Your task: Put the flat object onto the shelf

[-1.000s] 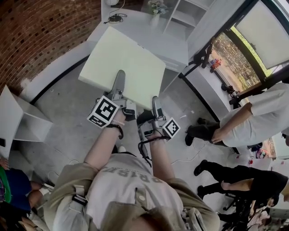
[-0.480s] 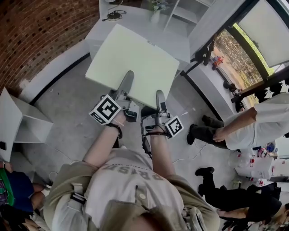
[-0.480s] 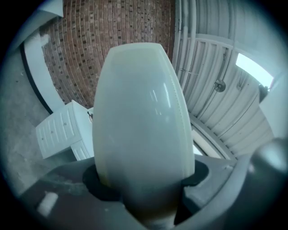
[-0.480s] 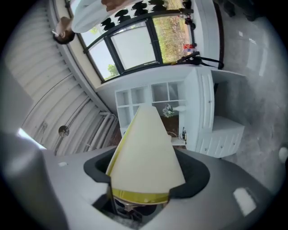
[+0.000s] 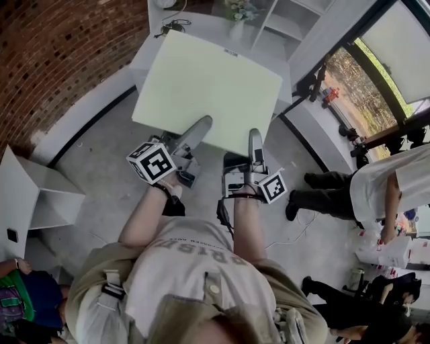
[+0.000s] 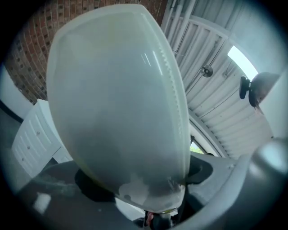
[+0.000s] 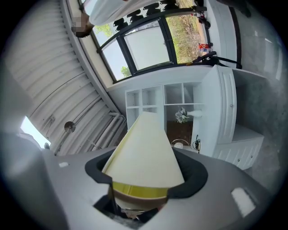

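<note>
A pale yellow-green flat board (image 5: 208, 84) hangs level above the floor, its near edge in both grippers. My left gripper (image 5: 200, 127) has the board (image 6: 117, 99) between its jaws, which have just been opening and stand wide, without pressing it. My right gripper (image 5: 255, 138) has just been closing and is shut on the board's near edge (image 7: 146, 152). The white shelf unit (image 7: 171, 96) with open compartments stands straight ahead, beyond the board's far edge (image 5: 275, 23).
A vase of flowers (image 5: 236, 13) and a cable sit on the white counter (image 5: 151, 47) by the shelf. The brick wall (image 5: 60, 54) runs along the left, with a white box (image 5: 27, 195) on the floor. People (image 5: 383, 188) stand at the right by the window.
The board and both grippers have moved forward toward the shelf unit, and the board now overlaps the white counter. The left gripper has swung more to the right. The people at the right have shifted.
</note>
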The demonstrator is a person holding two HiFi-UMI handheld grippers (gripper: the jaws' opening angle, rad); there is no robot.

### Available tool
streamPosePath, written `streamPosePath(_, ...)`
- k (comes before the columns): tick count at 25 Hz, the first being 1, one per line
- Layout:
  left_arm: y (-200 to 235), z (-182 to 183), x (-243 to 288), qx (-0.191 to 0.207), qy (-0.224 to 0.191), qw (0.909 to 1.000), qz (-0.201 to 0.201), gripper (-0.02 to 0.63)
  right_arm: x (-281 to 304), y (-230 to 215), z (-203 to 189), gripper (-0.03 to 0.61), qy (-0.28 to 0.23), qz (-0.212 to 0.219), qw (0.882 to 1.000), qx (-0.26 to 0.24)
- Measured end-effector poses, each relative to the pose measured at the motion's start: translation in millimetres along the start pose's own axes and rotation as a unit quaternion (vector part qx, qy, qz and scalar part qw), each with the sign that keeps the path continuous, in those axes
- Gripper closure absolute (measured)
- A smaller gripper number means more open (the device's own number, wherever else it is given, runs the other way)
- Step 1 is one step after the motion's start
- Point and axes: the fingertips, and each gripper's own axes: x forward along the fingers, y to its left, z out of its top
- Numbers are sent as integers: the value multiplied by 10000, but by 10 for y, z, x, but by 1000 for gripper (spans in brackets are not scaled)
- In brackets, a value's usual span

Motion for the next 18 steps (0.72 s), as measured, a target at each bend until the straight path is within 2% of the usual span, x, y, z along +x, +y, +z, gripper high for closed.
streamPosePath(10, 618, 479, 250, 111, 567, 9981, -220, 178, 849, -242, -23, 279, -471, 49, 9988, 134)
streamPosePath(14, 945, 669, 269, -83, 533, 9985, -96, 178, 1116, -395, 32, 282, -692, 35, 9976, 33)
streamPosePath(18, 1216, 926, 376, -76, 438, 9989, -147, 178, 1352, -454, 141, 282, -796, 134, 9966, -142)
